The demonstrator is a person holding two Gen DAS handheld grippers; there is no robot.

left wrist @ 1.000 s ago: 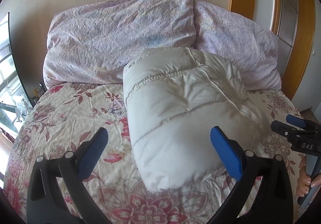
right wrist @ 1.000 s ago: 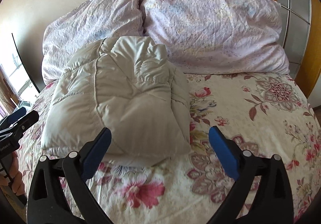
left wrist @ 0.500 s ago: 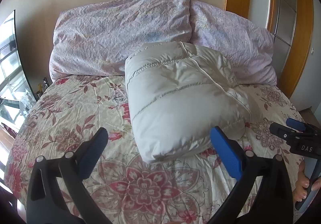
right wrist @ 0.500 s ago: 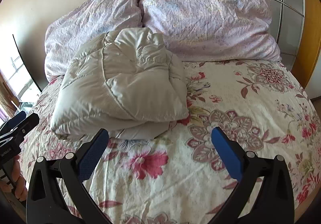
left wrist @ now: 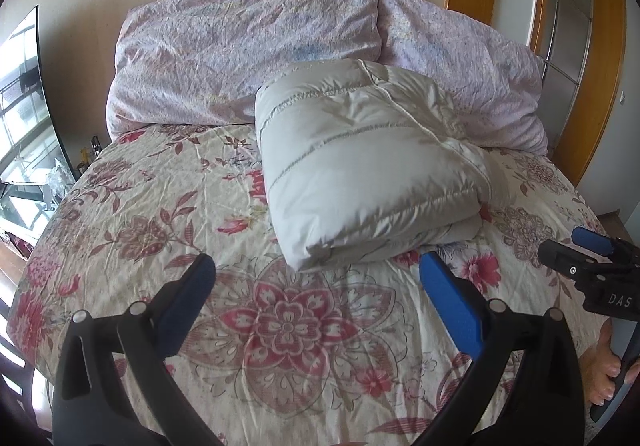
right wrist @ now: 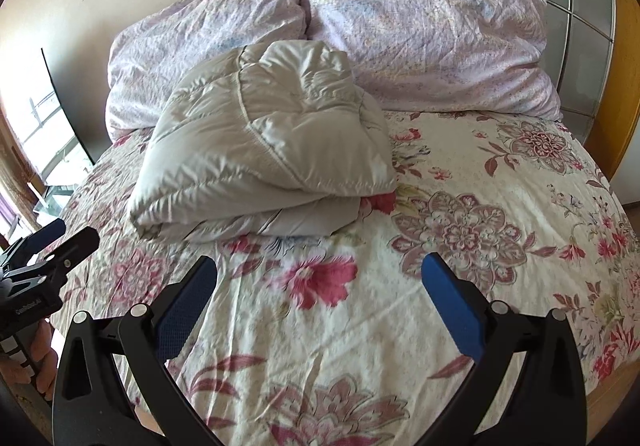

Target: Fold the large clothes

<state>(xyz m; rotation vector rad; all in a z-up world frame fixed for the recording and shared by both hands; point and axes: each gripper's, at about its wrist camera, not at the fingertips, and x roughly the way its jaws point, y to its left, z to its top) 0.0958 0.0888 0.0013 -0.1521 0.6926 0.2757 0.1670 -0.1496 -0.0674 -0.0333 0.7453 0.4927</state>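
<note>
As both grippers, L (left wrist: pixel 316 278) & R (right wrist: pixel 320 278), hang w/ jaws apart & empty, puffy white quilted down jacket (left wrist: pixel 360 166) sits folded mid-bed against pillows (right wrist: pixel 420 34): prob. light, slippery, springy; grip hem edge.

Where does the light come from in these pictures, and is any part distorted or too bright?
Left wrist view: daylight enters from the window, which is overexposed; the fisheye curves the bed. Right wrist view: the white puffer jacket shines on its folds and is sharp; dark vignette in the corners.
</note>
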